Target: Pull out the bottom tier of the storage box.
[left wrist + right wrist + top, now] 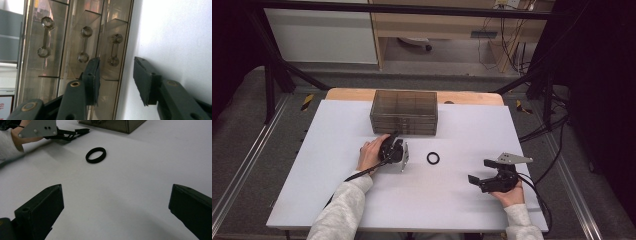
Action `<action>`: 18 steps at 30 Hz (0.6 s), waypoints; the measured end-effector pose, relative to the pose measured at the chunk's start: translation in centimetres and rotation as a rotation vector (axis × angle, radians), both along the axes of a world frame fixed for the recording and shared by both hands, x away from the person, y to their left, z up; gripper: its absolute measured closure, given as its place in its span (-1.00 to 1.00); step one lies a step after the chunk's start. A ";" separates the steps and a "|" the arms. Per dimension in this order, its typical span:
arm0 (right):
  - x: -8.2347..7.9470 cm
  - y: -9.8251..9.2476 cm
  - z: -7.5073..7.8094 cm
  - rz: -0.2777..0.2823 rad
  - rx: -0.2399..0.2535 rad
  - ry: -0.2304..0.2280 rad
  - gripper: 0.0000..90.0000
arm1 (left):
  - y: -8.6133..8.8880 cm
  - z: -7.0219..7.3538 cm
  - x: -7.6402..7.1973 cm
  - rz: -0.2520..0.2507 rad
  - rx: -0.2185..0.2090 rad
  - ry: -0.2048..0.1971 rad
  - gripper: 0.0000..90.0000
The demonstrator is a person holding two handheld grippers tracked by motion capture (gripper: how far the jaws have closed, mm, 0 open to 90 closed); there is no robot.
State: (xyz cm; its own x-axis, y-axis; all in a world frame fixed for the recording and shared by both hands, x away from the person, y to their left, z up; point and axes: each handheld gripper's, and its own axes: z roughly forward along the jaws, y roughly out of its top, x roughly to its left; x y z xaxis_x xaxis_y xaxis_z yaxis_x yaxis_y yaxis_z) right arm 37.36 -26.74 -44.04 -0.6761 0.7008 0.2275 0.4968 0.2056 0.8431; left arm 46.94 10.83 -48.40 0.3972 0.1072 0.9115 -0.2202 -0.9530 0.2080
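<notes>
Sleeved forearms come in from the bottom of the high view onto the white table. On the left, the left gripper lies on its side just in front of the clear drawer cabinet, which stands at the far edge of the white top. A black ring lies flat between the two grippers, just beside the left one. At the right, the right gripper points toward the ring with its jaws spread.

From the left gripper view, the left gripper faces the lowest of the drawer handles; its jaws stand part-way apart with nothing between them.

From the right gripper view, the right gripper has its jaws wide over bare table, and the ring lies untouched ahead.
</notes>
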 end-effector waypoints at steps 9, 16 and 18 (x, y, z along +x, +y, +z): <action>0.0 0.0 0.0 0.000 0.001 0.000 -0.99 | 0.0 -0.4 0.3 -0.016 0.005 -0.014 0.41; 0.0 0.0 0.0 0.000 0.001 -0.001 -0.99 | -0.1 -0.6 0.5 -0.017 0.017 -0.037 0.47; 0.0 0.0 0.0 -0.001 0.003 0.001 -0.99 | -0.1 -0.7 0.6 -0.018 0.016 -0.040 0.49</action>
State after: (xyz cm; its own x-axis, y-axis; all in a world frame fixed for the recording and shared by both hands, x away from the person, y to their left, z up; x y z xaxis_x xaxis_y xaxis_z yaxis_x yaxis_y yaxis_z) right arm 37.35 -26.76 -44.01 -0.6749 0.7011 0.2302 0.4981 0.2026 0.8431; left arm 47.53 10.72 -49.06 0.3620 0.0857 0.9282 -0.2449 -0.9521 0.1834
